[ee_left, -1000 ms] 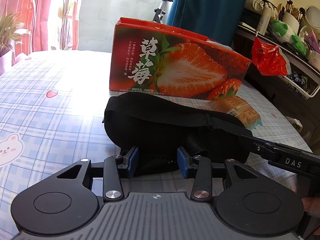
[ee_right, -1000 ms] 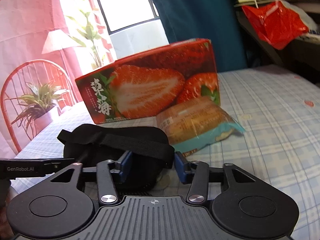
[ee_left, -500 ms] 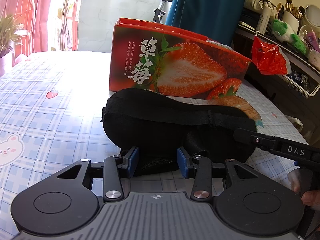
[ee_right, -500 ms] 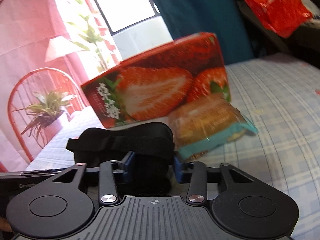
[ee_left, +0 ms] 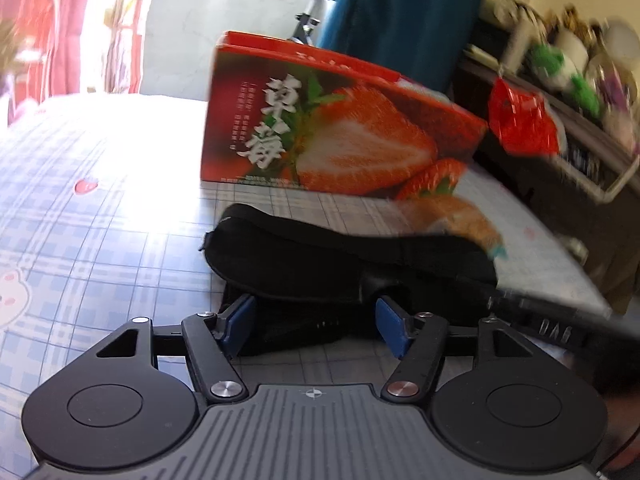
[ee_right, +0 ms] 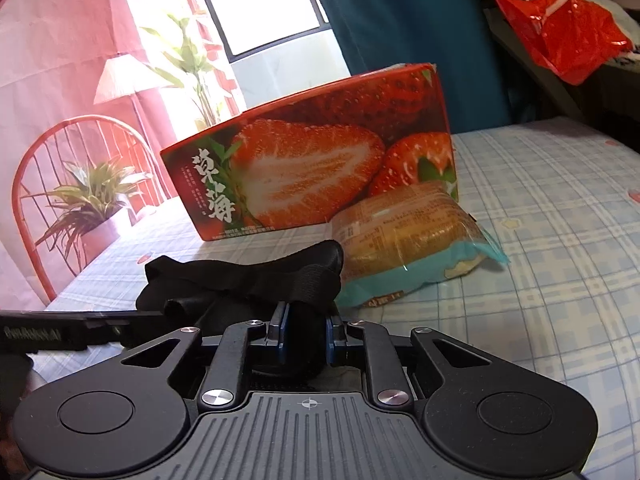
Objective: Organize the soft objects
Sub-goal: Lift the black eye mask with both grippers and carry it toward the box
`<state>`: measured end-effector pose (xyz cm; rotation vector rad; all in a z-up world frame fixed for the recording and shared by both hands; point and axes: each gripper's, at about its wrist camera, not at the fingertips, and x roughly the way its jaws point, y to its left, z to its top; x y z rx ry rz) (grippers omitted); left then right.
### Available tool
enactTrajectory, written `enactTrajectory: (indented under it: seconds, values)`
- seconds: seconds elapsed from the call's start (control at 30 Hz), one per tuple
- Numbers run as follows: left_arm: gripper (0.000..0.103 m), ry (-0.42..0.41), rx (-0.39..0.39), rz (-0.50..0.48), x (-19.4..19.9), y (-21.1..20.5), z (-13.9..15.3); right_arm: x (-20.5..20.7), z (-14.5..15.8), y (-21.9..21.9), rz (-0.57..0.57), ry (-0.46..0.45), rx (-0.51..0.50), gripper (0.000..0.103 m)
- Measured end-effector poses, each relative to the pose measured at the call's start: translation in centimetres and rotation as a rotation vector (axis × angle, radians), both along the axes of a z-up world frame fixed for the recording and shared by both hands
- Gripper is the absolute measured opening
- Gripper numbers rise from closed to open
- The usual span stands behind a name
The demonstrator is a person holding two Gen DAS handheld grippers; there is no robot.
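A black padded eye mask with a strap (ee_left: 344, 264) lies on the checked tablecloth in front of the red strawberry box (ee_left: 340, 132). My left gripper (ee_left: 316, 326) is open, its blue pads on either side of the mask's near edge. My right gripper (ee_right: 305, 336) is shut on the other end of the eye mask (ee_right: 256, 280), which bunches up above its fingers. A wrapped bread bun (ee_right: 408, 244) lies against the strawberry box (ee_right: 312, 172), just right of the mask. The bun also shows in the left wrist view (ee_left: 460, 216).
A red plastic bag (ee_right: 568, 36) hangs off a cluttered shelf (ee_left: 580, 92) at the right. A red wire chair (ee_right: 76, 184) and a potted plant (ee_right: 92, 204) stand beyond the table's left edge. The left gripper's body (ee_right: 60, 330) shows in the right wrist view.
My right gripper has closed on the end of the eye mask and bunched it. My left gripper has opened wider. The left view has shifted and blurred.
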<state>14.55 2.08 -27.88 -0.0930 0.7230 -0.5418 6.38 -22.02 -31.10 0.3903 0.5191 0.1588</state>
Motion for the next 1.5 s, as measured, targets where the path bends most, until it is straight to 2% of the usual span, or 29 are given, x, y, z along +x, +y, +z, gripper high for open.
enactTrajectory:
  seconds: [0.1, 0.3, 0.33, 0.7, 0.73, 0.77, 0.87, 0.97, 1.17, 1.3, 1.5]
  values:
    - [0.068, 0.028, -0.072, 0.067, 1.1, 1.4, 0.4, 0.0, -0.1, 0.1, 0.003, 0.005, -0.01, 0.016]
    - [0.068, 0.13, -0.106, 0.192, 4.1, 3.3, -0.2, 0.2, -0.2, 0.2, 0.006, 0.012, -0.015, 0.016]
    - [0.067, 0.156, -0.116, 0.198, 4.5, 3.5, -0.4, 0.1, -0.2, 0.2, 0.006, 0.012, -0.016, 0.016]
    - [0.067, 0.245, -0.25, 0.158, 7.4, 1.8, -1.2, 0.1, -0.3, 0.2, 0.009, 0.012, -0.02, 0.016]
    - [0.064, 0.247, -0.253, 0.154, 7.4, 1.6, -1.2, 0.2, -0.3, 0.3, 0.009, 0.012, -0.02, 0.016]
    - [0.053, 0.233, -0.239, 0.153, 7.0, 1.5, -1.0, 0.2, -0.3, 0.3, 0.009, 0.012, -0.02, 0.016]
    - [0.031, 0.179, -0.168, 0.154, 6.5, 1.4, -0.7, 0.2, -0.4, 0.2, 0.009, 0.012, -0.012, 0.016]
    - [0.023, 0.146, -0.173, 0.144, 6.0, 1.6, -0.1, 0.2, -0.4, 0.2, 0.008, 0.013, -0.009, 0.017]
    - [0.019, -0.013, -0.096, 0.075, 2.8, 0.9, 2.6, -0.2, 0.0, 0.1, 0.002, -0.01, -0.002, 0.016]
    - [0.019, -0.106, -0.034, 0.054, 0.5, 0.1, 3.3, -0.7, 0.5, 0.0, 0.005, -0.047, 0.002, 0.016]
    - [0.019, -0.136, -0.023, 0.08, -0.8, 0.4, 3.3, -1.2, 1.5, 0.4, 0.017, -0.099, -0.035, 0.016]
